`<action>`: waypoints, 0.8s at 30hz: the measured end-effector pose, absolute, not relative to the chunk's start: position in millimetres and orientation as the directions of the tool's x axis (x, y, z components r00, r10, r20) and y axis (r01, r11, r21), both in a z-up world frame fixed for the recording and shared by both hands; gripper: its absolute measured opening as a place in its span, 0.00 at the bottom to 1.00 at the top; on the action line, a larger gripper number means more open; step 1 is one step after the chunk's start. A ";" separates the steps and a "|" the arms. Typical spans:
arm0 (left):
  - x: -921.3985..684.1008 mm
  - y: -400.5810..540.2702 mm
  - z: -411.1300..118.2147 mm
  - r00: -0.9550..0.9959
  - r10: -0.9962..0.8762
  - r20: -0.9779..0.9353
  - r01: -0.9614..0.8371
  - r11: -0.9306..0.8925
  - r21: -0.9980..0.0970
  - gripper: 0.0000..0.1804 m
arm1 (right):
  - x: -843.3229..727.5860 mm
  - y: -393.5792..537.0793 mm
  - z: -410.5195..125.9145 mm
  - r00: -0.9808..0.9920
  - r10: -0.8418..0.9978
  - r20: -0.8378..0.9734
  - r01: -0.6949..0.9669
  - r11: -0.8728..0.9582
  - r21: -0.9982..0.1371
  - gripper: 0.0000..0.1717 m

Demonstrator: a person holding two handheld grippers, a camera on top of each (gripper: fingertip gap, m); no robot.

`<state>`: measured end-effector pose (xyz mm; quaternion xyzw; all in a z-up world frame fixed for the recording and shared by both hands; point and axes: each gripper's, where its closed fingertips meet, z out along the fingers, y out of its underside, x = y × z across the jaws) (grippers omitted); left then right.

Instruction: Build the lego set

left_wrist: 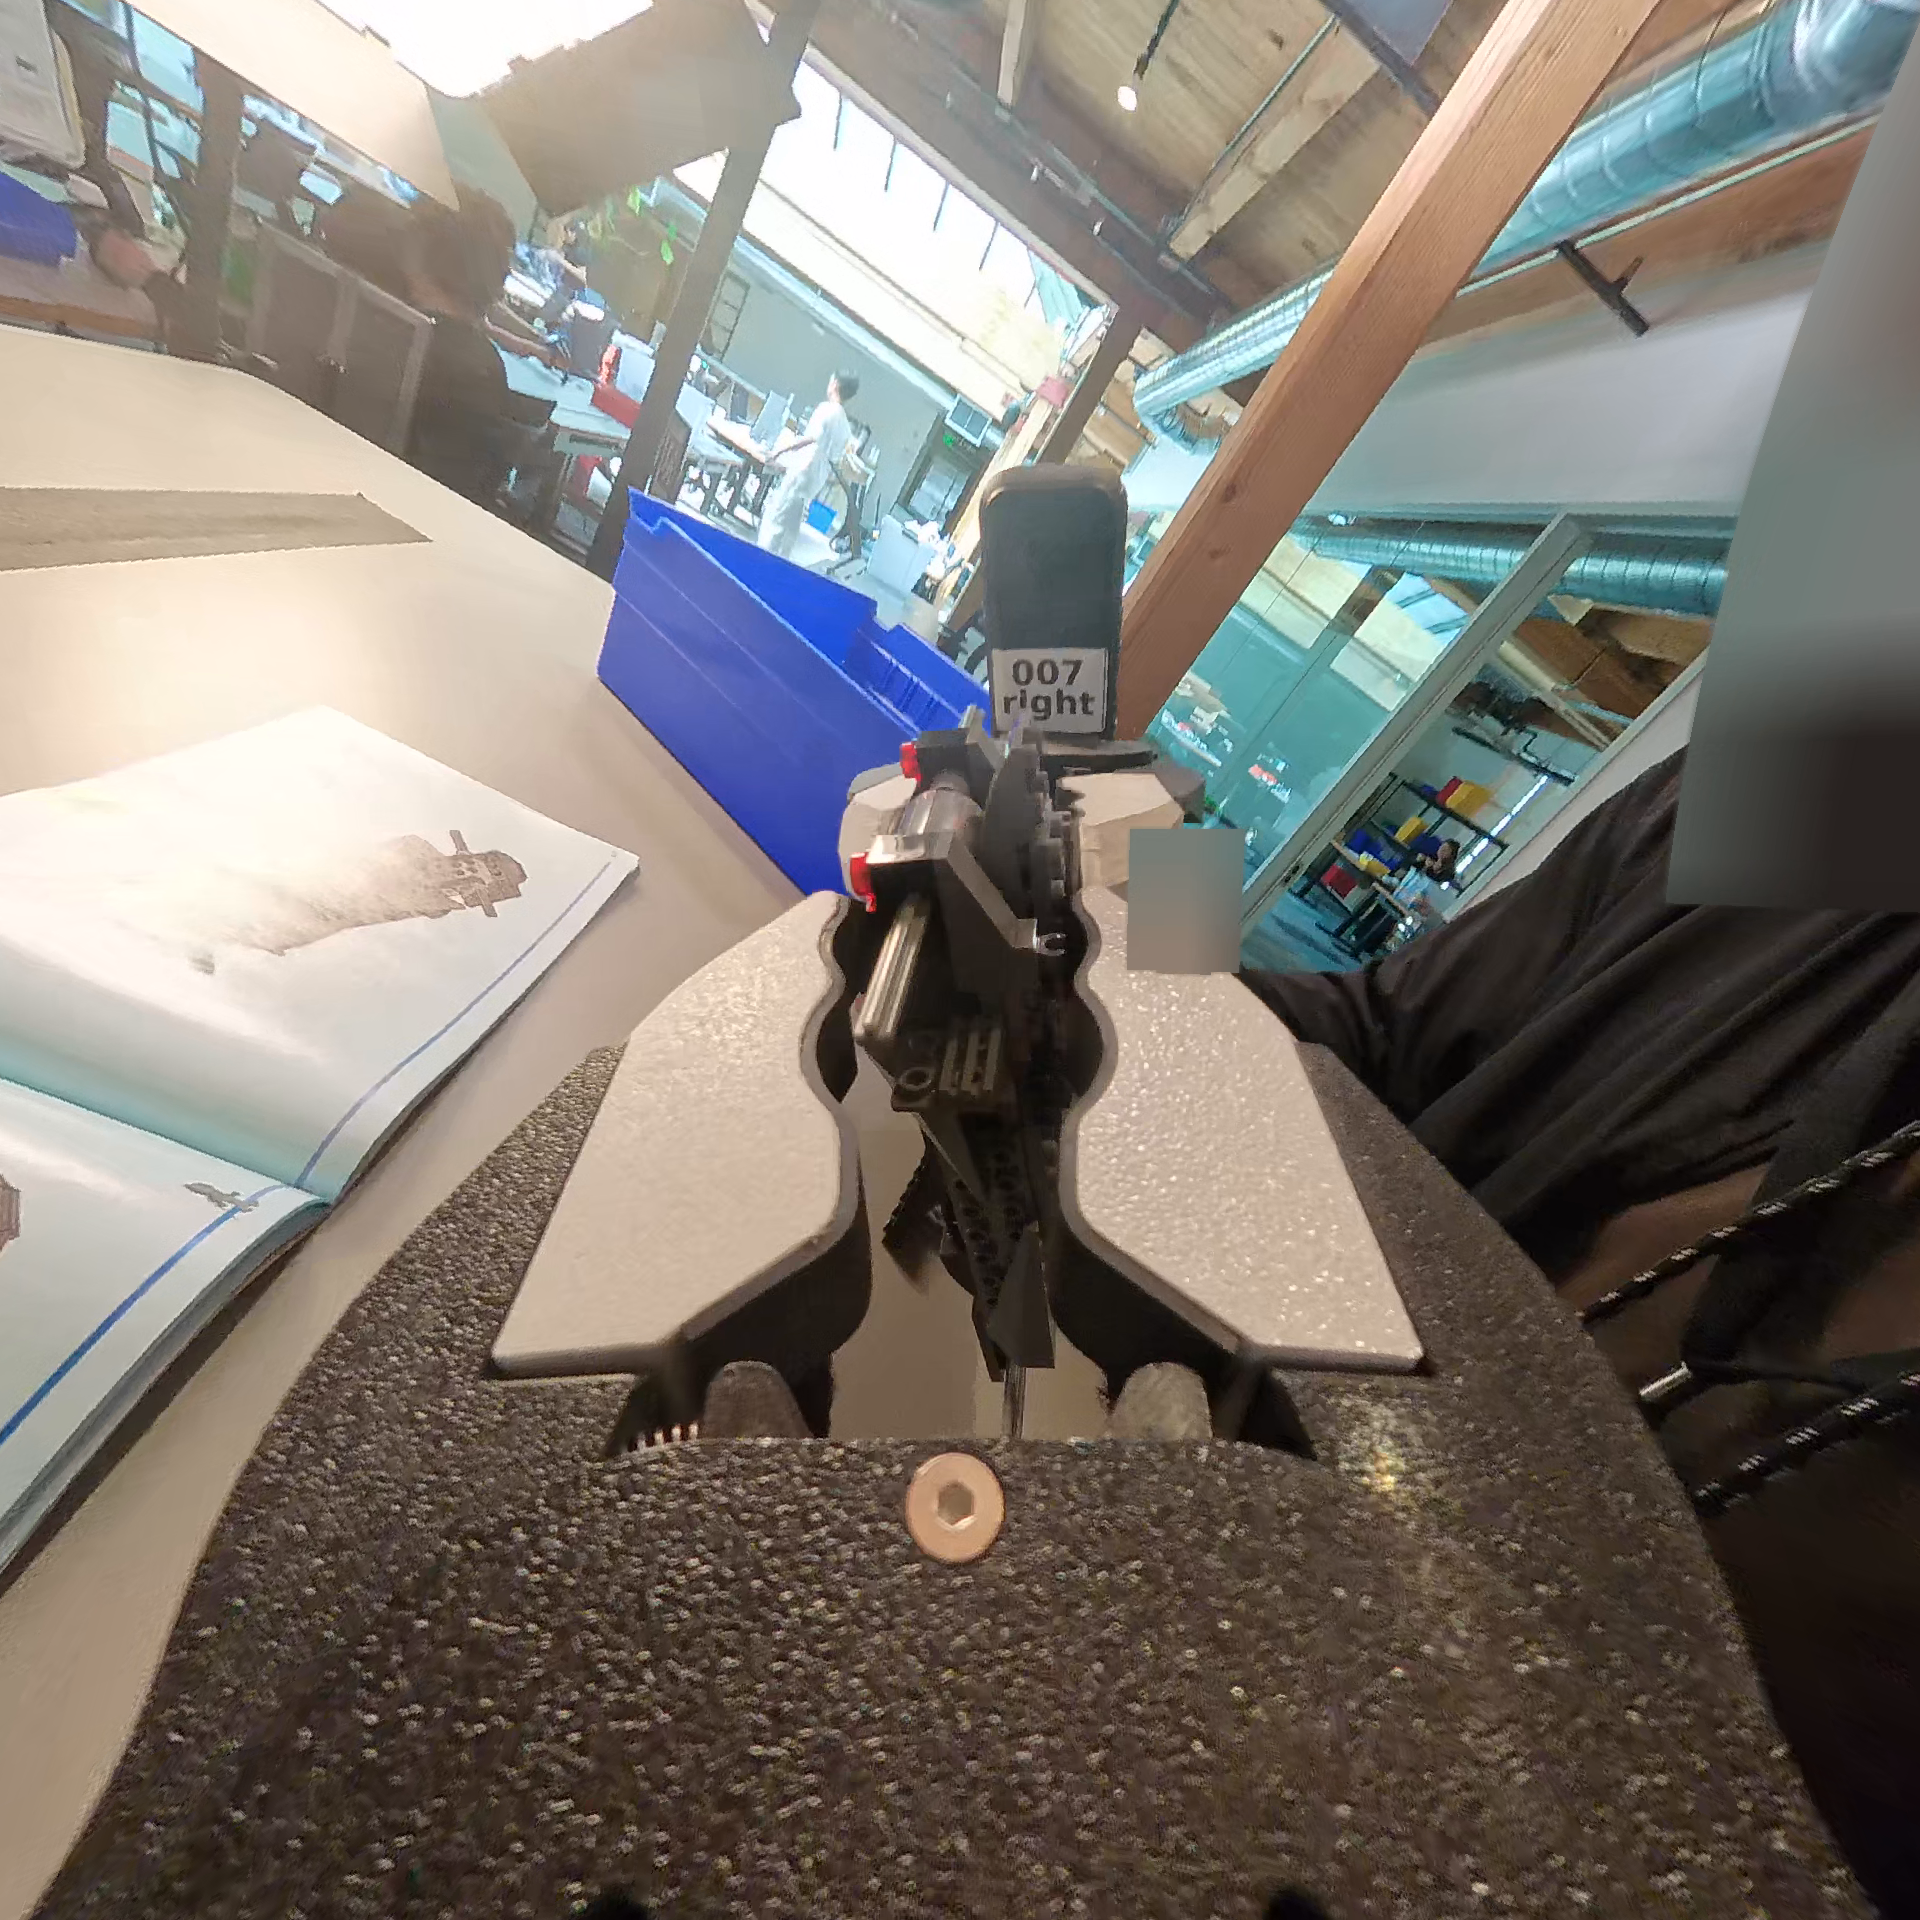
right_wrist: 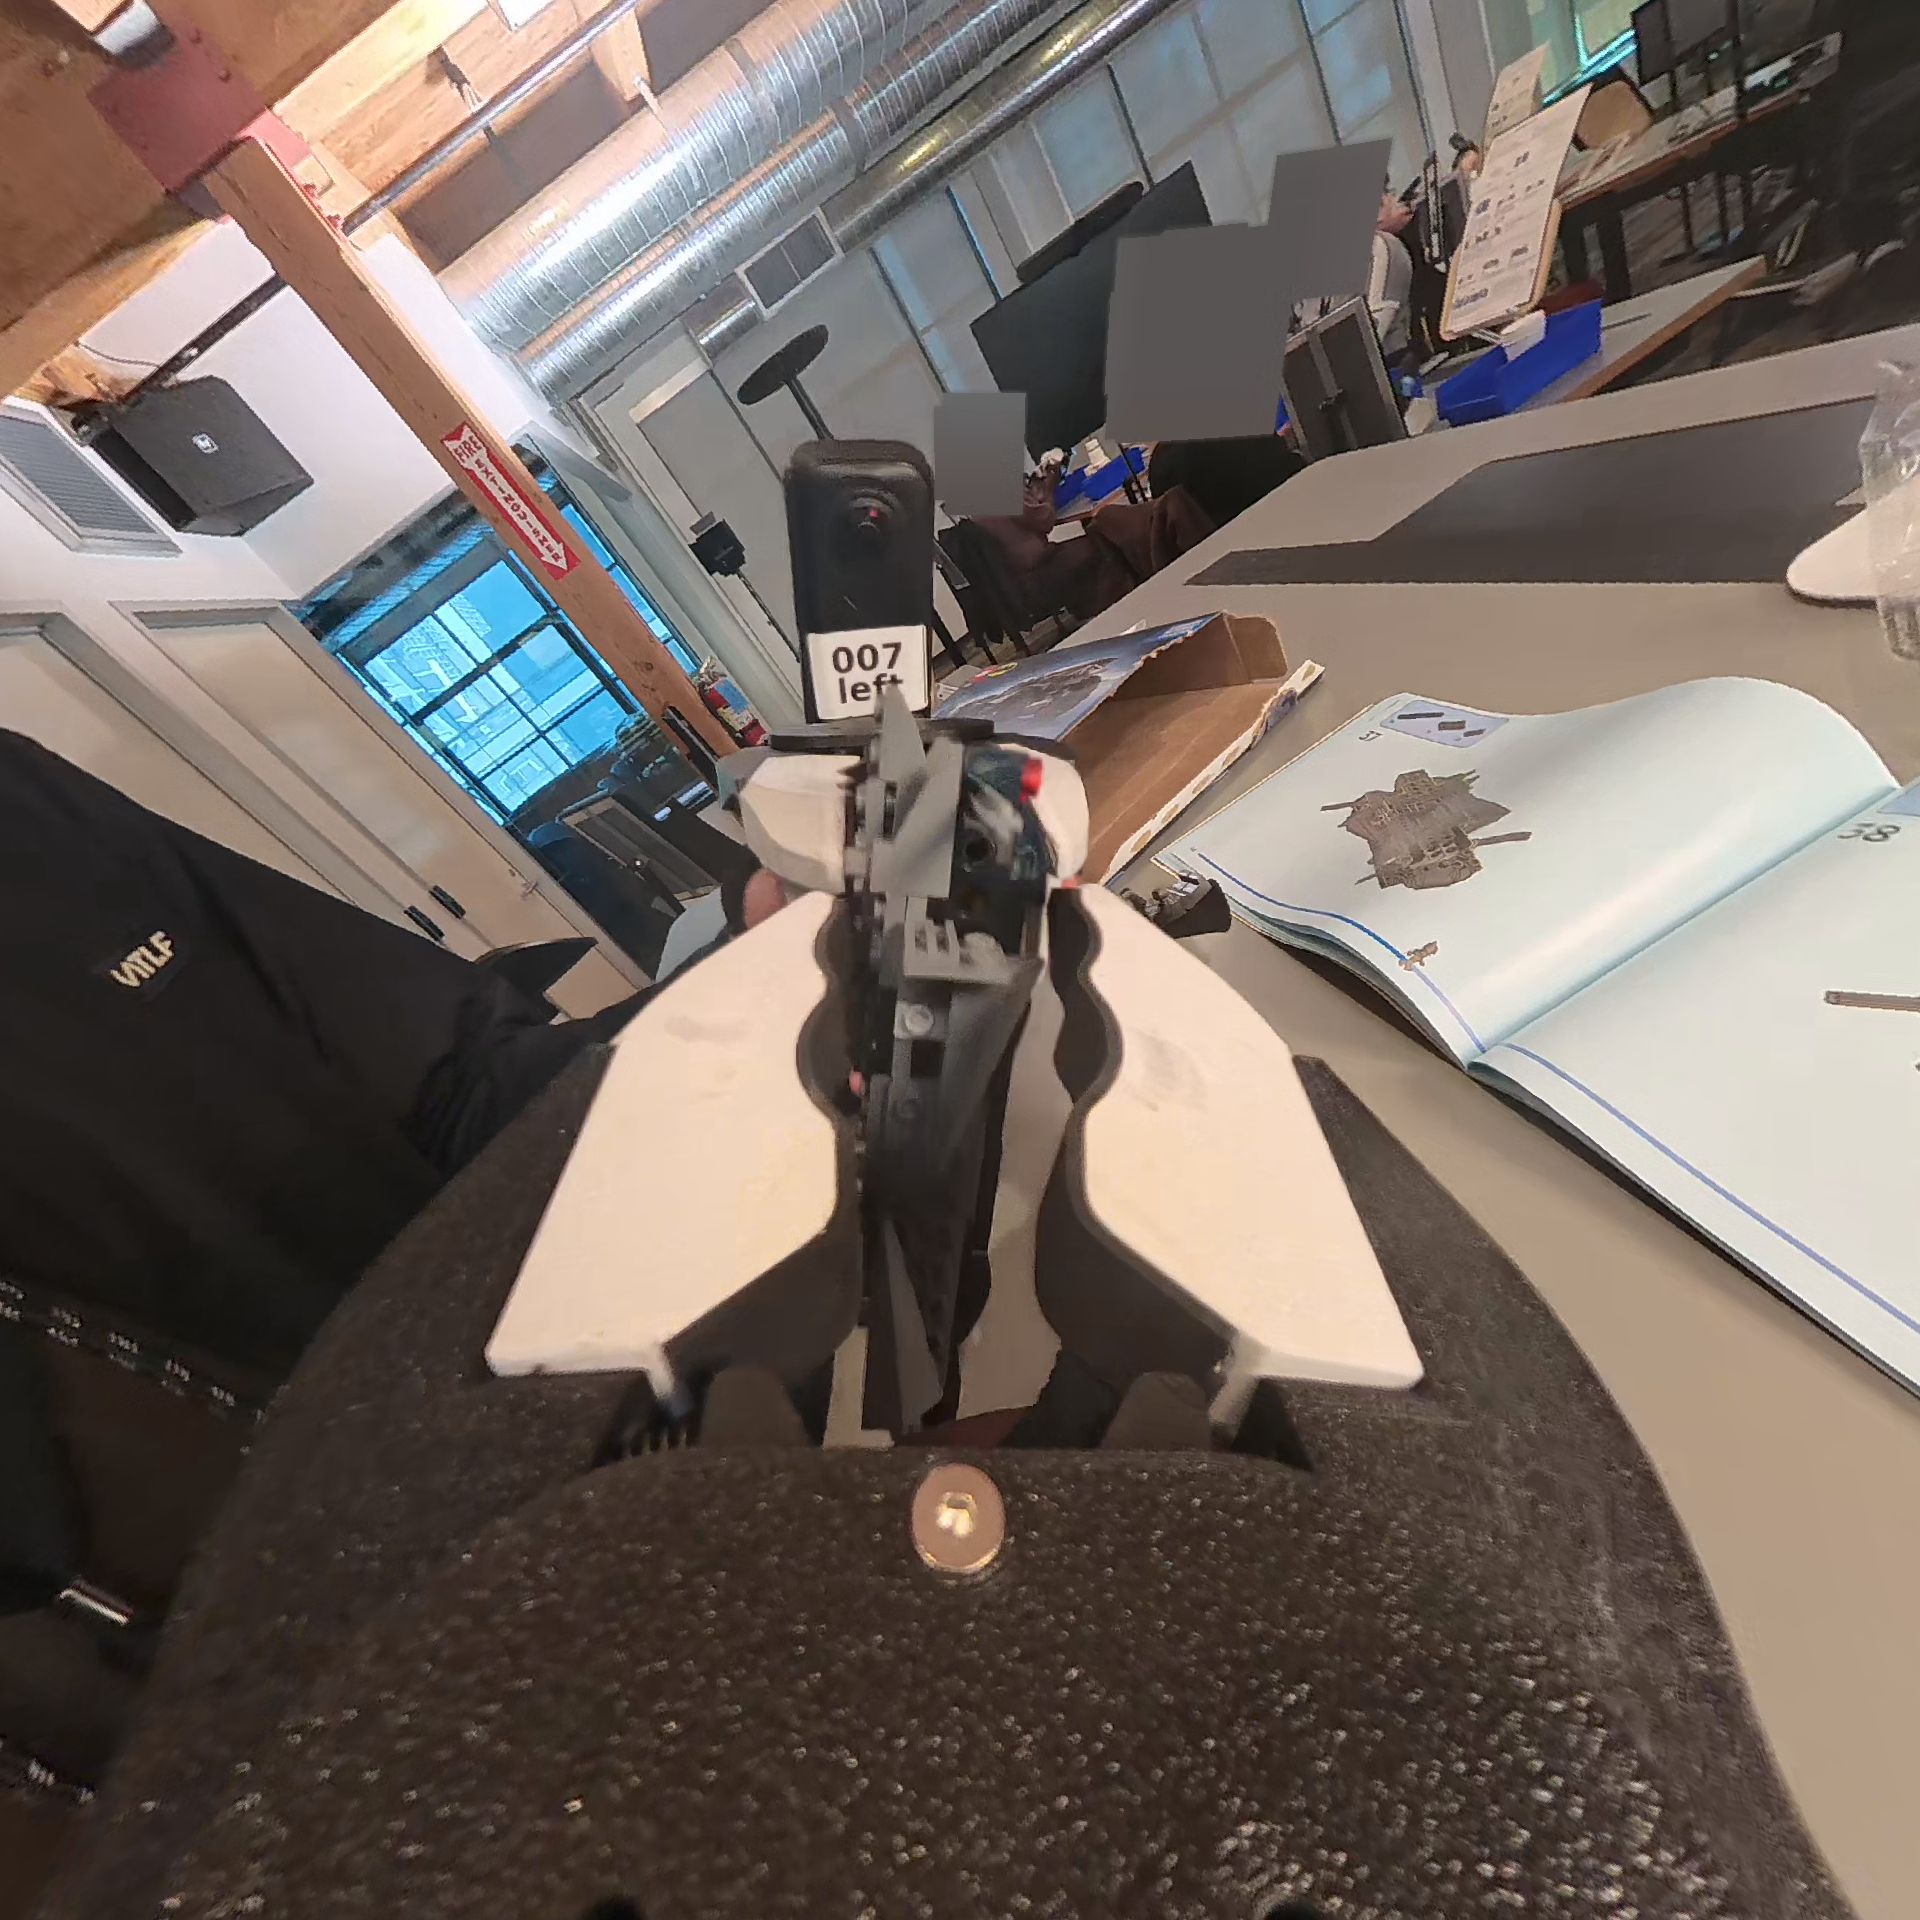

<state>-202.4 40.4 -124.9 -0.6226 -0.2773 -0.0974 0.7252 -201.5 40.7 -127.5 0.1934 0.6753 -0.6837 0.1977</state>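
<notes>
Together: both grippers pinch one grey brick model, held in the air above the surface.
Left gripper: clamps one end.
Right gripper: clamps the other.
Risk: opposed pulling or twisting could snap bricks off.
Nearby: open booklet, blue bin.

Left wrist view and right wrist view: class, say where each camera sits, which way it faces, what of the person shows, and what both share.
Left wrist view: on the left tongs, looking along them at the right tongs; a dark sleeve shows.
Right wrist view: on the right tongs, facing the left tongs; dark clothing shows.
Shared: the grey brick model both clamp, and the open booklet.
</notes>
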 end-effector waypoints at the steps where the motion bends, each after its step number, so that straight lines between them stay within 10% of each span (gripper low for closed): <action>1: -204.2 37.7 -122.7 0.825 0.206 0.527 0.484 0.226 -0.846 0.21 | -202.8 41.4 -128.1 -0.844 0.002 -0.536 0.536 -0.004 -0.844 0.24; 24: -198.1 43.7 -108.5 0.896 0.225 0.382 0.316 0.278 -0.907 0.20 | -195.9 41.9 -116.7 -0.893 0.071 -0.444 0.443 -0.031 -0.896 0.21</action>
